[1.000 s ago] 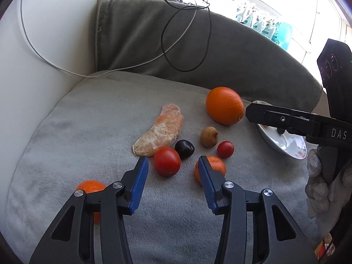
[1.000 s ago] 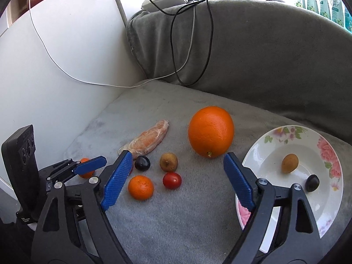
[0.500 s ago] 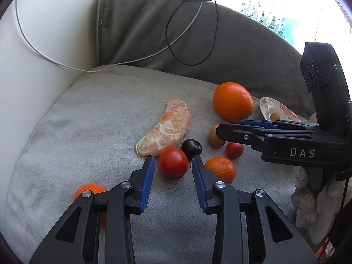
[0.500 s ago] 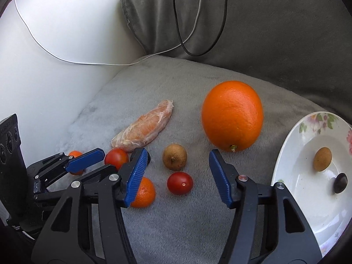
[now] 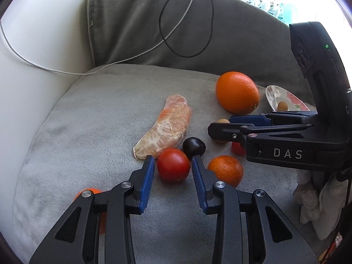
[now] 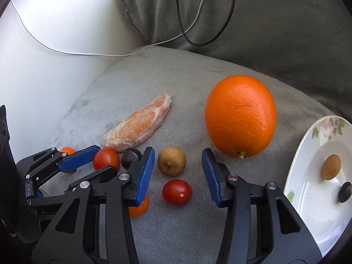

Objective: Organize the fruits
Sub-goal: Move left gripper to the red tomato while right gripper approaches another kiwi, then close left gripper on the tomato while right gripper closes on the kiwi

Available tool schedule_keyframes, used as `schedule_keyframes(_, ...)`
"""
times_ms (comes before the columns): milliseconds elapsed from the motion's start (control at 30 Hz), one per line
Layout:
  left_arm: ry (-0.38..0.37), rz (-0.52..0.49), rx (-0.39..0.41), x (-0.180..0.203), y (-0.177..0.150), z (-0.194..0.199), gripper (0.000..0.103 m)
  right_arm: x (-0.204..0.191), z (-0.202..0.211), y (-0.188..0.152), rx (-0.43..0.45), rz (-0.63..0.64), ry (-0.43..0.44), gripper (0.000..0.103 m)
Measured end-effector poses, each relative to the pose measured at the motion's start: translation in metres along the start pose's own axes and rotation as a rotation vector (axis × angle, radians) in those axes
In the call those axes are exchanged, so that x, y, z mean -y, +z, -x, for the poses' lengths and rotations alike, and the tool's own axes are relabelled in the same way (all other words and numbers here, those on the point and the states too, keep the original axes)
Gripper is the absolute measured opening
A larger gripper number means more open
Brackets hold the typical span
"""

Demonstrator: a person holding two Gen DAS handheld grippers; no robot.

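Note:
On the grey cushion, a red tomato [image 5: 173,165] sits between the fingers of my left gripper [image 5: 173,161]. Its jaws are closing, with thin gaps showing on both sides of the tomato. My right gripper [image 6: 178,151] hangs over a small brown fruit [image 6: 171,160] and a small red tomato [image 6: 177,192], both between its closing jaws, neither touched. Around them lie a large orange [image 6: 241,115], a peeled citrus segment [image 5: 165,127], a dark fruit [image 5: 194,146] and a mandarin [image 5: 225,170]. A flowered plate [image 6: 308,154] at the right holds a brown fruit [image 6: 331,167] and a dark one [image 6: 344,194].
A second mandarin [image 5: 88,192] lies half hidden under the left gripper's arm. A grey back cushion [image 5: 154,33] with a black cable [image 5: 162,30] and a white cable [image 5: 44,68] rises behind. A white wall [image 6: 55,33] bounds the left. A white-gloved hand [image 5: 316,204] is at the right.
Both pairs of jaws have narrowed. The left closed in around the red tomato. The right gripper came down and forward until its fingers flank the brown fruit and the small tomato.

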State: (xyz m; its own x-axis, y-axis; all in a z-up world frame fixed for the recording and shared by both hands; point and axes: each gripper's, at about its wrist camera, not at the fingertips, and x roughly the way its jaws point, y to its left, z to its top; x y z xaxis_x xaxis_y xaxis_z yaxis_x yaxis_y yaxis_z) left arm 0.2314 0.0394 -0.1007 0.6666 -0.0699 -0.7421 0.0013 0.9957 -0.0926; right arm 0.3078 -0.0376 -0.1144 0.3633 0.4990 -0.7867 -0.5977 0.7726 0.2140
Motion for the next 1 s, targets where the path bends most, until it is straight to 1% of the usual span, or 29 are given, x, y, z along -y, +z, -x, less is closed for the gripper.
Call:
schedule_keyframes(33, 0.003, -0.010, -0.003, 0.001, 0.000, -0.002, 0.029, 0.001, 0.001, 0.000, 0.000, 0.002, 0.000, 0.045)
schedule_keyframes(133, 0.008, -0.021, -0.002, 0.004, 0.001, -0.003, 0.029, 0.002, 0.000, 0.000, -0.001, 0.002, 0.003, 0.038)
schedule_keyframes(200, 0.008, -0.022, -0.001, 0.004, 0.001, -0.003, 0.029, 0.003, 0.000, -0.001, -0.001, 0.001, 0.008, 0.037)
schedule_keyframes(267, 0.006, -0.020, 0.001, 0.004, 0.001, -0.002, 0.028, 0.003, 0.000, -0.001, 0.000, -0.001, 0.019, 0.033)
schedule_keyframes(300, 0.004, -0.018, 0.001, 0.004, 0.002, -0.002, 0.028, 0.003, 0.001, -0.001, 0.002, -0.003, 0.028, 0.029)
schedule_keyframes(333, 0.003, -0.016, 0.002, 0.003, 0.001, -0.001, 0.028, 0.003, 0.001, -0.001, 0.003, -0.003, 0.028, 0.028)
schedule_keyframes(633, -0.011, 0.004, 0.013, -0.001, 0.001, 0.006, 0.028, 0.001, 0.006, -0.002, 0.019, 0.000, 0.022, 0.028)
schedule_keyframes(1000, -0.032, 0.020, 0.043, 0.000, 0.000, 0.023, 0.028, 0.005, 0.030, -0.004, 0.068, -0.019, 0.019, 0.028)
